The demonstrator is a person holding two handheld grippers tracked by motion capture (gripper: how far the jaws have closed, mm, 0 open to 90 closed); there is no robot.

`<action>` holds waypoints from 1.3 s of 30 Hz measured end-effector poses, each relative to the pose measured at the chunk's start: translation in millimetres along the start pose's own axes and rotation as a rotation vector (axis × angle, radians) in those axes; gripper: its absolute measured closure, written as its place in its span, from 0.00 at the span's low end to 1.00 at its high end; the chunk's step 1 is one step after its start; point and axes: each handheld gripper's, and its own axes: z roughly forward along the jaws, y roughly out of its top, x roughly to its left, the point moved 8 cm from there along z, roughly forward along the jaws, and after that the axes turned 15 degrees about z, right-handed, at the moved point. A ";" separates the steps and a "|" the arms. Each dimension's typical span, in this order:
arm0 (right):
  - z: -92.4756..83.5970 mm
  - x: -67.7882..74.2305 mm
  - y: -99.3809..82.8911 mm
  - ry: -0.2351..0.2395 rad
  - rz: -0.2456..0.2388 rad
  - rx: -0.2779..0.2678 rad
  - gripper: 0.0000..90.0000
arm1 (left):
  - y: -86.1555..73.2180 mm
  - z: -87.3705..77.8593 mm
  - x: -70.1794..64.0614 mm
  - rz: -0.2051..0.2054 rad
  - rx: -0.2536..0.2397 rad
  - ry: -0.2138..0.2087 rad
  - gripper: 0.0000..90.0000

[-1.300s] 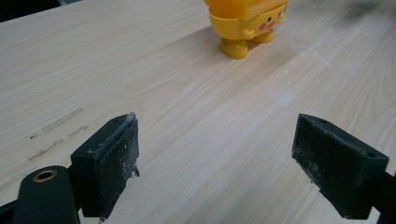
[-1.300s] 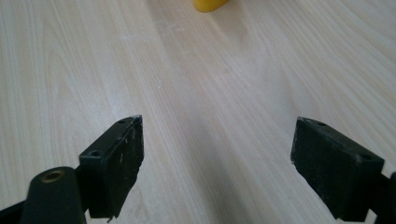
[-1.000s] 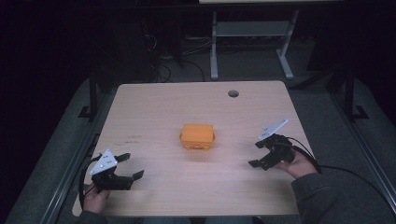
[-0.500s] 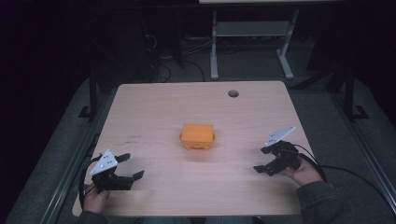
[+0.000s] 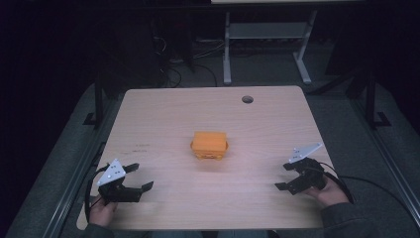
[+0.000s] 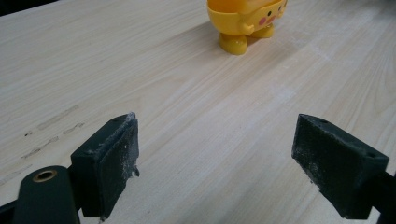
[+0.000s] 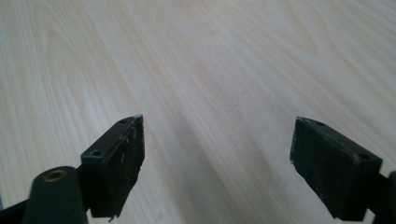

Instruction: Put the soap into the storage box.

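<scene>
The pale wood-grain tabletop [image 5: 163, 114] carried one thing, a small orange-yellow plastic toy figure with a boxy top and stubby feet [image 5: 209, 145], which stood upright near its middle, well apart from both grippers; whether it was a container and held anything could not be told, as its top looked closed. The left gripper [image 5: 132, 181] rested released near the front left edge, its jaws spread with nothing between them and pointing toward the toy [image 6: 246, 21]. The right gripper [image 5: 289, 177], near the front right edge, had just been closing its jaws on nothing, though they stood apart over bare wood, and a one-sided reach from either could likely have tipped or slid the light toy on its small feet.
</scene>
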 end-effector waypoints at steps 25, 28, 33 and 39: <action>-5.0 9.1 -32.8 -0.025 0.046 -0.069 0.20 | -1.6 1.2 -1.8 0.003 0.014 -0.006 0.16; -5.1 10.8 -34.2 -0.026 0.042 -0.085 0.20 | -1.6 1.3 -2.3 0.003 0.015 -0.008 0.16; -5.6 15.4 -37.7 -0.053 0.059 -0.115 0.20 | -0.8 0.7 -2.8 0.010 0.014 -0.011 0.16; -7.2 24.4 -33.8 -0.052 0.067 -0.173 0.19 | -1.1 1.2 -2.6 0.006 0.012 -0.010 0.16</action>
